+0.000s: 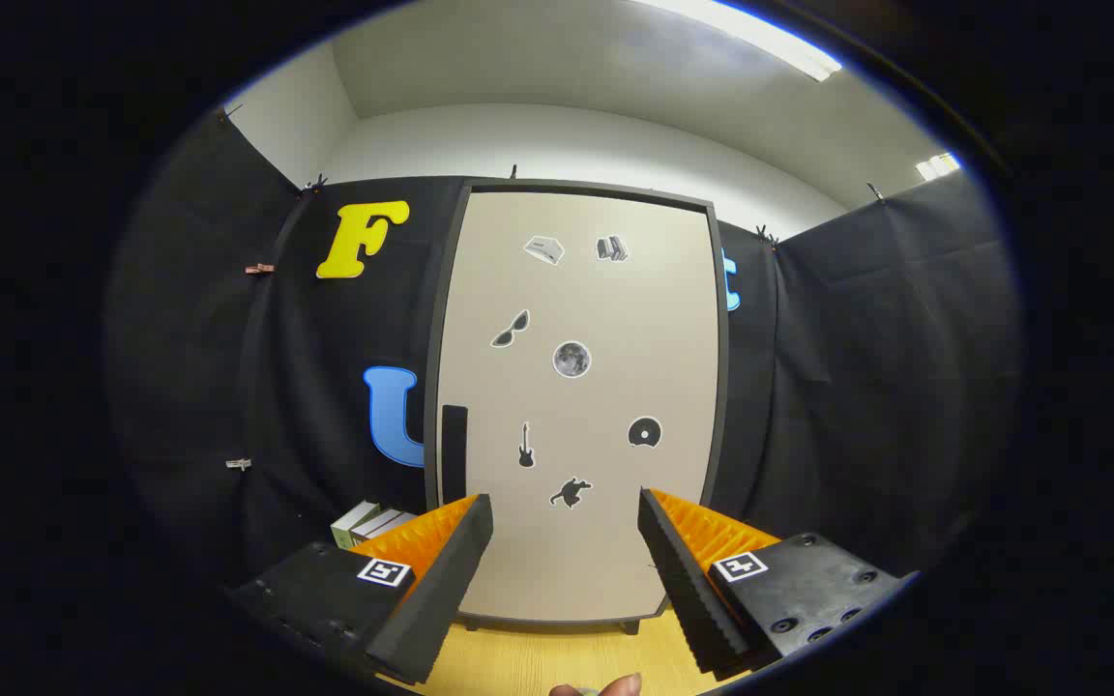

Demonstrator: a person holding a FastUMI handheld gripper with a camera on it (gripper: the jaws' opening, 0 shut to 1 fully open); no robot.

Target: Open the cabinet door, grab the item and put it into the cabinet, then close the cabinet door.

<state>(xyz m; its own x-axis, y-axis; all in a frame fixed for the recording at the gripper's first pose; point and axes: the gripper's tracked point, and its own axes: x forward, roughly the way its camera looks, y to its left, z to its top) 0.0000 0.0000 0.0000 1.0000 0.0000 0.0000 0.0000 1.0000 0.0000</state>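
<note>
Beige cabinet door [605,406], black frame

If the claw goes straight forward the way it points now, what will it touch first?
Most likely the closed cabinet door, low down near the running-figure sticker. The claw is open with nothing between its fingers, and the way up to the door looks free. The handle lies off to the side. Depth is unclear.

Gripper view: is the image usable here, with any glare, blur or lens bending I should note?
Gripper view: evenly lit and sharp; the cabinet door and its stickers read clearly. Fisheye bends the door's edges outward. The ceiling light strip is blown out, with no glare on the door. The claw is open, holding nothing, and crisp.
</note>
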